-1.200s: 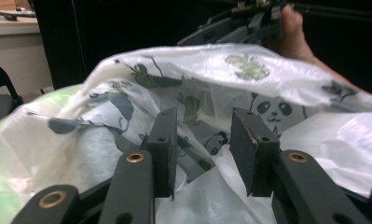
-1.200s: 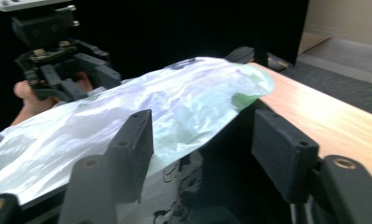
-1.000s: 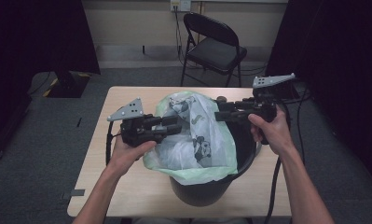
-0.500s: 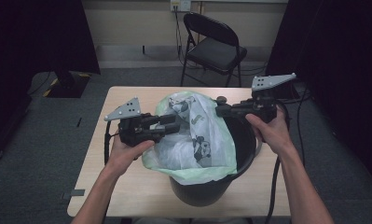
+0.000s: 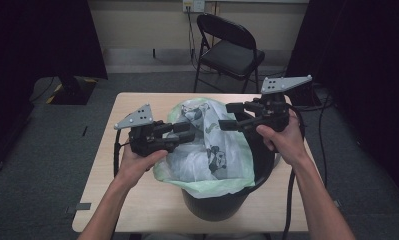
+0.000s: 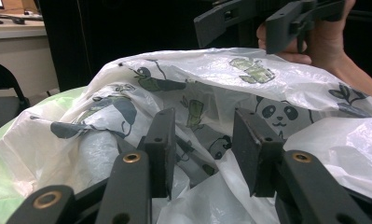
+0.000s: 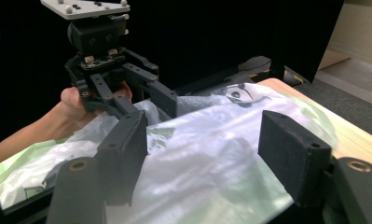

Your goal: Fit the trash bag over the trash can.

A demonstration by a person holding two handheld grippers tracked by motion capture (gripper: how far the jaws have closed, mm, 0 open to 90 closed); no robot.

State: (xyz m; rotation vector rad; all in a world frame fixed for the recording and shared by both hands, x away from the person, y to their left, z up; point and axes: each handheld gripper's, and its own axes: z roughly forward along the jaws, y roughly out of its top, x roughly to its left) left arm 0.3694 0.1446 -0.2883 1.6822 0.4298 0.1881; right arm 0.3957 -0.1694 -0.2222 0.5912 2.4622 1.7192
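Observation:
A white and green plastic bag [image 5: 212, 150] printed with pandas sits bunched in the mouth of a black bin [image 5: 212, 205] on the table. My left gripper [image 5: 189, 132] lies level against the bag's left side. Its jaws [image 6: 204, 140] stand apart with loose folds of the bag [image 6: 221, 79] between them, and no pad visibly presses. My right gripper [image 5: 226, 116] hovers over the bag's right side. Its jaws [image 7: 202, 140] have just been opening and stand wide apart, with nothing between them and the bag [image 7: 211, 158] below. The left gripper [image 7: 146, 100] faces it.
The bin stands at the near middle of a light wooden table [image 5: 137, 210]. A black folding chair [image 5: 229, 50] stands beyond the far edge. Cables trail from both grippers. Dark curtains close in both sides.
The right gripper has lifted up and to the right, off the bag, and its jaws stand wider. The left gripper and the bag have kept still.

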